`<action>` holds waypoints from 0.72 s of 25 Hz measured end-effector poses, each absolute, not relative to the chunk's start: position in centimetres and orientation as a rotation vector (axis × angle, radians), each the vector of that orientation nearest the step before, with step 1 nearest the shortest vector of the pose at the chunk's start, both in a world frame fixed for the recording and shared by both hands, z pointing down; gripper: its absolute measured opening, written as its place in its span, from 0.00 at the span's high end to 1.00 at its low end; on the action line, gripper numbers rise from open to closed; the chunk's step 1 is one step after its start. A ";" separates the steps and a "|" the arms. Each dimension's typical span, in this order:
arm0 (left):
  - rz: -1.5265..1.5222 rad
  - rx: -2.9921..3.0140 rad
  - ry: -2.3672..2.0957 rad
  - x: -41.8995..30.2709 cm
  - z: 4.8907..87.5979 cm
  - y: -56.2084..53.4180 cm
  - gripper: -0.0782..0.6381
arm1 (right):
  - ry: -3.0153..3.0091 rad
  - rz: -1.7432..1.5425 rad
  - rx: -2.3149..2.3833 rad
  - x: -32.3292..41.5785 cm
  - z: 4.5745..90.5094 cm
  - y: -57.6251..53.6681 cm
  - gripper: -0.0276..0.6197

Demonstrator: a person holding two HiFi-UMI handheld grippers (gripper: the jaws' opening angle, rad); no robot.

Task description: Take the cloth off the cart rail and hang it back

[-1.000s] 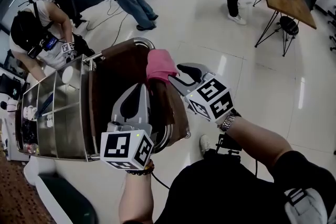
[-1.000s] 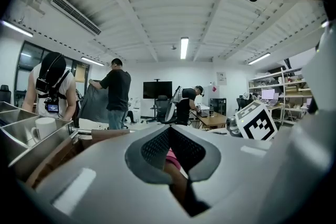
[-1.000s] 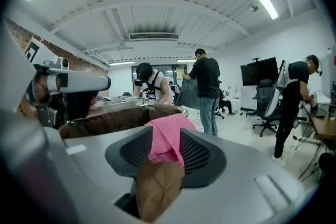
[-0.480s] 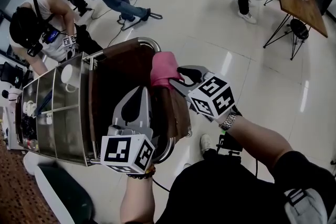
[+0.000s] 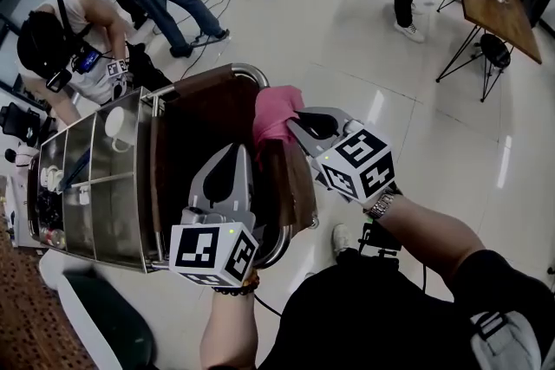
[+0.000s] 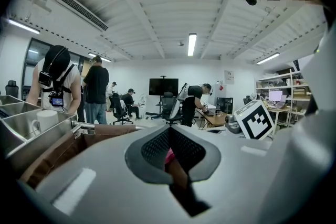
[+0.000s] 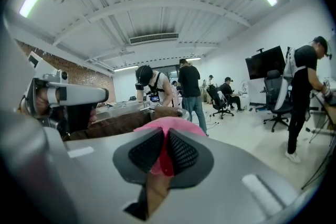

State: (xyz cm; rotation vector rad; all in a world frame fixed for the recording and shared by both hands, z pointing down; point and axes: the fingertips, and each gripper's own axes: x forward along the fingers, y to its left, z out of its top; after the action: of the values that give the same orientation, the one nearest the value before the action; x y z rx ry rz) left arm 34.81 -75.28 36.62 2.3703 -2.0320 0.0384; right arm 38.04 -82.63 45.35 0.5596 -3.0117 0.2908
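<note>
Steel bins and brown panelling fill the middle of the shot. That's the cart [image 5: 104, 204], standing on a glossy pale floor [image 5: 364, 39], with other people busy at desks and chairs well behind it. A chrome rail [image 5: 248, 69] loops round the brown end of the cart. Draped over its right-hand side sits the pink cloth [image 5: 276, 110], bunched up on top and not yet lifted clear.

Now the action. The right gripper [image 5: 297, 120] is nosed right into that cloth from the side, and its jaws are closing as we watch. Its own camera shows a fold of pink caught between the two dark ribbed pads [image 7: 182, 152], and they look to be biting on the fabric. That's a pinch going on near the top of the bundle.

The left gripper [image 5: 232, 150] hangs over the brown panel just beside the cloth. Its jaws are pressed together on nothing, and pink shows only in the gap beyond them. It looks to be waiting its turn.

So where are we? By my reckoning, right at the start: the grab is being made. Lifting the cloth off the rail and hanging it back are both yet to come.
</note>
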 end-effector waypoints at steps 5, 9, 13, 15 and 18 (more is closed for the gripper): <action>0.015 2.392 -2.043 35.5 34.7 -72.9 0.89 | -3.065 0.199 0.602 39.2 41.5 -80.2 0.91; -0.007 2.414 -2.051 35.8 33.0 -70.2 0.89 | -3.106 0.119 0.630 39.8 38.0 -77.4 0.91; -0.034 2.434 -2.061 36.1 31.4 -66.6 0.89 | -3.139 0.047 0.648 40.4 34.9 -73.6 0.91; -0.052 2.446 -2.068 35.9 30.6 -64.4 0.89 | -3.155 0.009 0.654 40.4 33.6 -71.2 0.91; -0.079 2.460 -2.079 35.2 29.9 -60.8 0.89 | -3.179 -0.044 0.659 39.9 31.7 -67.4 0.91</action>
State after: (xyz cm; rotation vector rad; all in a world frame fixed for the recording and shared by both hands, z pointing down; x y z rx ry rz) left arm 35.18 -60.79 29.85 2.4602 -2.0789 -0.0786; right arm 39.85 -67.37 31.71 0.6595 -3.1785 -0.0441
